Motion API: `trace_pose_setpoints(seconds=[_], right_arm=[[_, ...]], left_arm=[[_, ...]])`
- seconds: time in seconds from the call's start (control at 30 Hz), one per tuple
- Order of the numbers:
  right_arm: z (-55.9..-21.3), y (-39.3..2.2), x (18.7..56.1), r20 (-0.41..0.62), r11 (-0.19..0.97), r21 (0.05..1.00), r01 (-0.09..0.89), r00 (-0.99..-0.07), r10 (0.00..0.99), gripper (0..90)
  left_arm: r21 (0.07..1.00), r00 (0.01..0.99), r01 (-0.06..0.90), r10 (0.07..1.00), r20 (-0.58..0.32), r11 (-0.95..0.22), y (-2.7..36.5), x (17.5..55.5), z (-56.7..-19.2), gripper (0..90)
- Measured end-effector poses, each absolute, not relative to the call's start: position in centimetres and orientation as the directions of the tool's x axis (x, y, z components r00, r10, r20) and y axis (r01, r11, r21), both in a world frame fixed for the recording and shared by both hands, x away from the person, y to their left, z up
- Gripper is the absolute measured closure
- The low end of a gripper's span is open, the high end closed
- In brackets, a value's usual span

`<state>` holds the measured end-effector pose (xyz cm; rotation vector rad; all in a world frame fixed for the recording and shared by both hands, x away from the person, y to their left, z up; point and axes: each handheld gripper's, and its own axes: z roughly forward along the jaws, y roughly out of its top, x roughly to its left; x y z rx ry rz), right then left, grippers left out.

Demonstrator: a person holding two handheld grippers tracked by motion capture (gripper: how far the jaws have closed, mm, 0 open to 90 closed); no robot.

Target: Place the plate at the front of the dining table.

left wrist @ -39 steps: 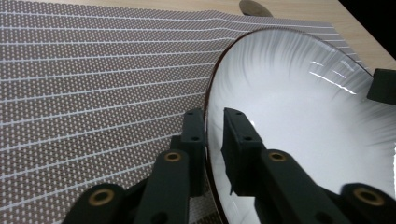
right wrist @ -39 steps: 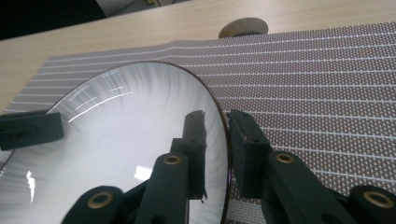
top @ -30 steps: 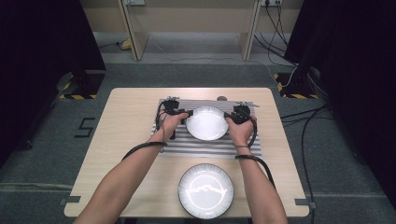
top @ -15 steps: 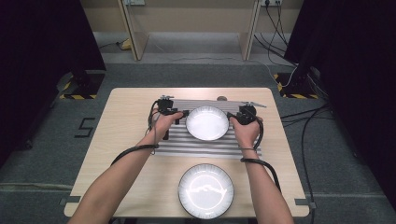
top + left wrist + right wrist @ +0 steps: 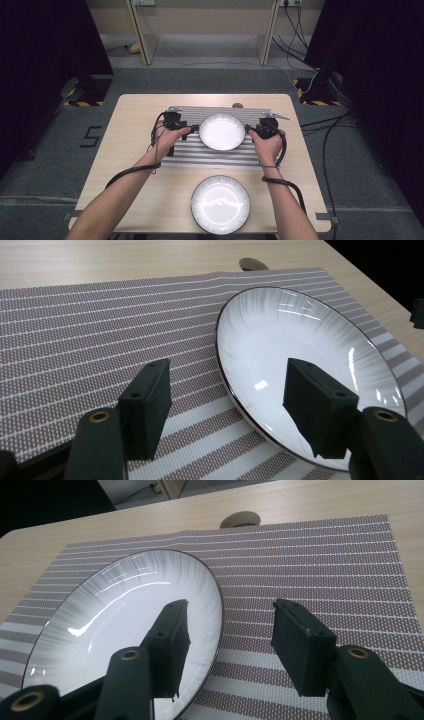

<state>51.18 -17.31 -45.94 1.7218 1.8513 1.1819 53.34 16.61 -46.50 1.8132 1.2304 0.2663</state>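
Note:
A white ribbed plate [image 5: 222, 131] with a thin dark rim lies on a grey striped placemat [image 5: 215, 157]. My left gripper [image 5: 194, 128] sits at the plate's left edge and my right gripper [image 5: 250, 131] at its right edge. In the left gripper view the left gripper [image 5: 227, 405] is open, one jaw over the mat and one over the plate [image 5: 280, 335], the rim between them. In the right gripper view the right gripper [image 5: 232, 640] is open the same way across the rim of the plate [image 5: 125, 600].
A second white plate [image 5: 220, 204] lies near the front edge of the wooden table [image 5: 135, 115]. A small round disc [image 5: 237, 105] sits at the mat's far edge. Cables trail from both grippers along the forearms.
Both hands have drawn outward a little from the plate's sides. The plate has stayed in place on the mat.

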Motion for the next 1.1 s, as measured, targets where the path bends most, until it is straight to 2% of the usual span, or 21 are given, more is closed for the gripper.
trace_pose_setpoints(seconds=[0.53, 0.6, 1.1], right_arm=[[-45.5, -17.8, 49.5, 0.300, -0.086, 0.754, 0.651, -0.224, 0.927, 46.6], [-45.5, -17.8, 49.3, 0.326, -0.106, 0.747, 0.656, -0.222, 0.919, 46.2], [-45.2, -18.1, 47.9, 0.308, -0.084, 0.753, 0.653, -0.236, 0.922, 45.7]], left_arm=[[0.787, 0.518, 0.607, 0.804, -0.291, -0.106, 17.0, 50.7, -45.3, 34.4], [0.788, 0.525, 0.606, 0.801, -0.289, -0.113, 17.0, 50.3, -45.4, 34.3], [0.803, 0.552, 0.581, 0.791, -0.265, -0.137, 17.8, 48.3, -44.2, 34.1]])
